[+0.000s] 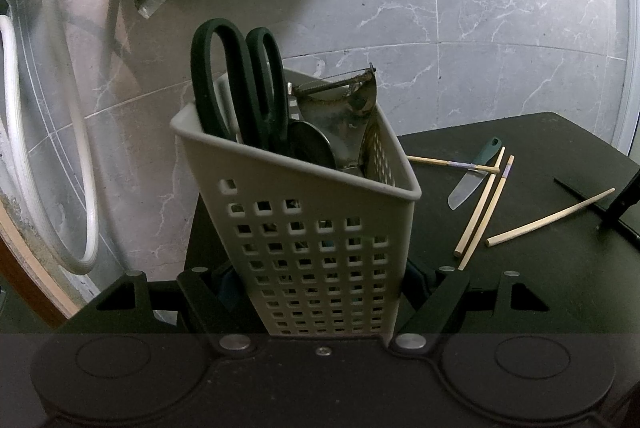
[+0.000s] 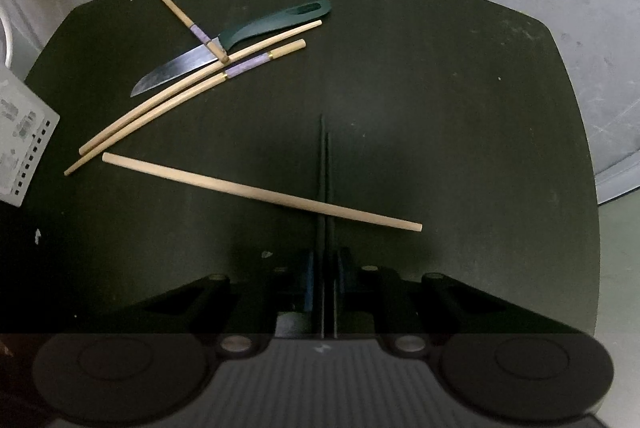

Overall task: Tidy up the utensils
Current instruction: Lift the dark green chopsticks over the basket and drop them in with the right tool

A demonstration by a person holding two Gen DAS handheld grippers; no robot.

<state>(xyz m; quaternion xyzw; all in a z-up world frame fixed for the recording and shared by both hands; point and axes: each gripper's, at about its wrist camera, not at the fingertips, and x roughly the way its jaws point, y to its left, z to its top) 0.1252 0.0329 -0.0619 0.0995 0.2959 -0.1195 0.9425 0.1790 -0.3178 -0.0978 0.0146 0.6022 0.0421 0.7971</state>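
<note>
Mid-collection: left gripper (image 1: pixel 316 292) clamping grey perforated plastic caddy (image 1: pixel 320 228); right gripper (image 2: pixel 325 268) pinching thin black chopsticks (image 2: pixel 325 167), crossed beyond fingertips by pale wooden chopstick (image 2: pixel 260 191). Next: lift clear, drop into caddy.

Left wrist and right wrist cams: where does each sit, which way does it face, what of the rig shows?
Left wrist: on the left gripper, facing forward and slightly down at the grey utensil basket clamped in its fingers; scissors stand inside.
Right wrist: on the right gripper, looking steeply down on the dark table; fingers shut on black chopsticks.
Shared: the knife, wooden chopsticks, table, and a basket corner.
</note>
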